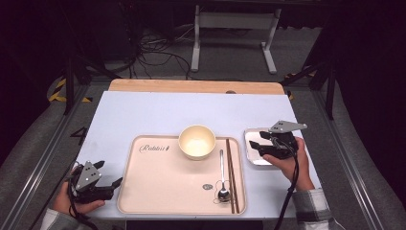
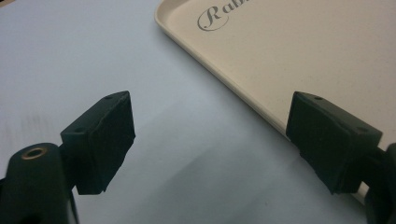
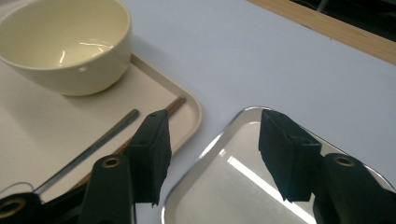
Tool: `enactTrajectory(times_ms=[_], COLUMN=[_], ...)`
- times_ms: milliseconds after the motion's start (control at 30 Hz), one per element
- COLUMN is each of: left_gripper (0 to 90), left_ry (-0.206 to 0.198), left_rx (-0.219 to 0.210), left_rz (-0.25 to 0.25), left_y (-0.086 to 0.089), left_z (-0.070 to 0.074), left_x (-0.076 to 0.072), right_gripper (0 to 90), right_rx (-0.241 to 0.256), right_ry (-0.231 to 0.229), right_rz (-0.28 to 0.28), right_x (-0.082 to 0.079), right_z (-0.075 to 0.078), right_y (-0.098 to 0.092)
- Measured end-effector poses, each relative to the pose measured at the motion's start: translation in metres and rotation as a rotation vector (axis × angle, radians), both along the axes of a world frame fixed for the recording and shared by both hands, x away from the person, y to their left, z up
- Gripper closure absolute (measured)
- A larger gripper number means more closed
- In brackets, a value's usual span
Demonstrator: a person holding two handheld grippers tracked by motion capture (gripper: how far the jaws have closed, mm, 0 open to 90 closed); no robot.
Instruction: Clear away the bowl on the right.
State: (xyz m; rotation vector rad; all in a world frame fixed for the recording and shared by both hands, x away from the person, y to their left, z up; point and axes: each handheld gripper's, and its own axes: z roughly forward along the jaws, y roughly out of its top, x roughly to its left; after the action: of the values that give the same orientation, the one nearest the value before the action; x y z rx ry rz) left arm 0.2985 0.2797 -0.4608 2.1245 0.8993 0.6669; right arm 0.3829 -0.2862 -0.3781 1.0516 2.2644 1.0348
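Right tool (image 1: 257, 143) spread over 1 metal dish (image 1: 253, 158) | left tool (image 1: 114, 186) spread | 1 tray (image 1: 158, 191) | 1 bowl (image 1: 197, 142)

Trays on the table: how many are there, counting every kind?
2. A beige tray lies in front of the person, carrying the bowl, spoon and chopsticks. A shiny metal tray lies just right of it, under the right gripper.
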Motion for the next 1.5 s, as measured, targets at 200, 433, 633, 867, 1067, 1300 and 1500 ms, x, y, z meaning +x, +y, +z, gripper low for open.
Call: enactTrajectory(times_ms=[200, 433, 633, 867, 1067, 1300, 1500], left_gripper=[16.2, 16.1, 16.1, 16.0, 16.0, 16.0, 16.0], left_ry=[0.001, 0.001, 0.001, 0.006, 0.013, 0.016, 0.020], left_rx=[0.001, 0.007, 0.007, 0.006, 0.009, 0.012, 0.018], left_rz=[0.004, 0.004, 0.003, 0.002, 0.000, 0.000, -0.005], left_y=[0.000, 0.001, 0.001, 0.001, 0.001, 0.001, 0.000], left_z=[0.000, 0.000, 0.000, -0.001, -0.001, -0.002, -0.002], left_x=[0.000, 0.000, 0.000, 0.000, 0.000, 0.000, 0.001], right_gripper=[43.4, 47.5, 58.2, 69.1, 77.7, 81.8, 75.8], right_rx=[0.000, 0.032, 0.042, 0.047, 0.094, 0.149, 0.146], right_ry=[0.013, 0.059, 0.119, 0.190, 0.256, 0.298, 0.348], right_rz=[-0.061, -0.130, -0.202, -0.292, -0.323, -0.317, -0.310], right_x=[-0.001, 0.001, 0.006, 0.010, 0.014, 0.019, 0.026], right_z=[-0.001, -0.007, -0.019, -0.033, -0.043, -0.053, -0.058], right_y=[-0.023, -0.050, -0.075, -0.099, -0.112, -0.121, -0.117])
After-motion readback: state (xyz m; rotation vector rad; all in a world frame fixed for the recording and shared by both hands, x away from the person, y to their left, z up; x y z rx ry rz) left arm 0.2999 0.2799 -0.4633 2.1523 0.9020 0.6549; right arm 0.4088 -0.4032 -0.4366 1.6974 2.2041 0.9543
